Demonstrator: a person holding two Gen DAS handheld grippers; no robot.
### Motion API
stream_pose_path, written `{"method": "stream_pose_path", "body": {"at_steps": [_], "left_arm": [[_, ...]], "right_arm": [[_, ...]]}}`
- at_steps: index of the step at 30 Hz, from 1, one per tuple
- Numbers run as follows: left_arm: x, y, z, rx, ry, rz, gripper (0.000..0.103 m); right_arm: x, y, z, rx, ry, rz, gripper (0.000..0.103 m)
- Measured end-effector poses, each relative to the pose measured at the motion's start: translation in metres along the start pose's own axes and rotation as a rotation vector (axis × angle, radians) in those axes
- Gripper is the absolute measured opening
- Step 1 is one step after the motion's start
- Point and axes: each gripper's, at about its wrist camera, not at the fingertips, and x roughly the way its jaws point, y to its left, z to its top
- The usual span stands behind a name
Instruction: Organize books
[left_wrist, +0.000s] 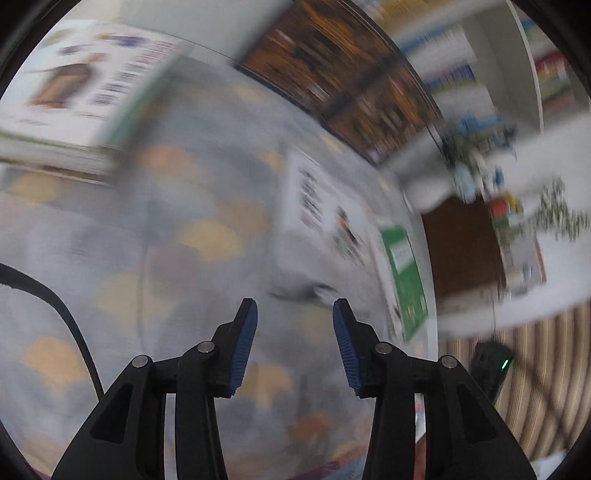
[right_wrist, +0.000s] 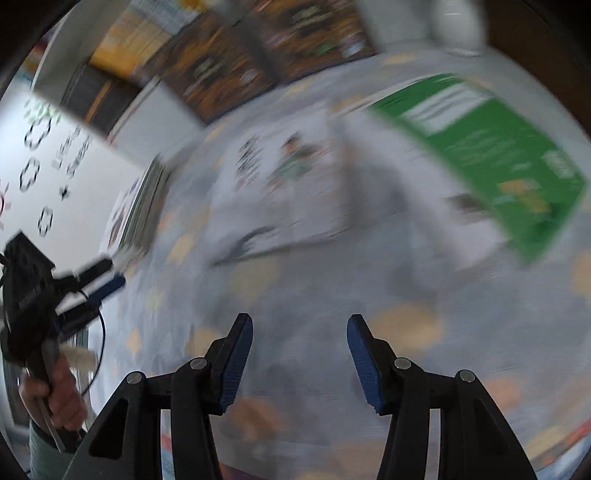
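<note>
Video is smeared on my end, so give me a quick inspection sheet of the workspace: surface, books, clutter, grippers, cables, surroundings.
Surface: round table under a pale patterned cloth; heavily blurred.
Job's things: green book and white book lying flat; stack of books at the table's edge.
Clutter: nothing seen.
Grippers: left gripper and right gripper both open, nothing between the jaws.
Cables: black cable beside the left gripper.
Surroundings: dark wooden bookcase, striped rug; details too blurred.
</note>
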Motion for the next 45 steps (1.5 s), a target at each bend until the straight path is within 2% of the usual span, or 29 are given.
{"method": "stream_pose_path", "body": {"at_steps": [4,10,13,18,20,25,27,31,33,40,43,45], "left_arm": [[0.05,-0.063,-0.014,0.078,0.107,-0.031,0.041],[0.122,-0.141,-0.029,0.159,0.194,-0.059,0.042],[0.156,-0.167,-0.032,0.16,0.224,-0.059,0.042],[0.198,-0.199,-0.035,0.218,0.278,-0.05,0.042],[0.203,-0.206,-0.035,0.225,0.274,-0.047,0.042],[0.218,-0.205,-0.025,0.165,0.254,-0.019,0.042],[0.222,-0.204,-0.023,0.171,0.252,0.003,0.042],[0.23,-0.199,-0.02,0.156,0.256,0.025,0.041],[0.231,-0.196,-0.018,0.139,0.25,0.004,0.042],[0.232,-0.194,-0.01,0.128,0.235,0.016,0.042],[0.229,-0.195,-0.012,0.154,0.236,0.024,0.046],[0.227,-0.196,-0.013,0.176,0.229,0.04,0.05]], "right_arm": [[-0.043,-0.063,0.018,0.079,-0.081,-0.032,0.053],[-0.083,-0.158,0.059,0.195,-0.145,-0.046,0.054],[-0.089,-0.186,0.091,0.175,-0.156,-0.059,0.054],[-0.074,-0.202,0.133,0.056,-0.132,-0.105,0.054],[-0.066,-0.201,0.143,0.007,-0.136,-0.117,0.054],[-0.033,-0.204,0.172,-0.088,-0.103,-0.097,0.049],[-0.02,-0.208,0.184,-0.098,-0.084,-0.077,0.044],[0.001,-0.211,0.201,-0.124,-0.055,-0.026,0.043],[0.009,-0.211,0.205,-0.143,-0.039,-0.032,0.043],[0.011,-0.219,0.204,-0.156,-0.039,0.007,0.044],[0.009,-0.216,0.202,-0.159,0.003,0.006,0.045],[0.004,-0.218,0.194,-0.134,0.026,0.036,0.045]]}}
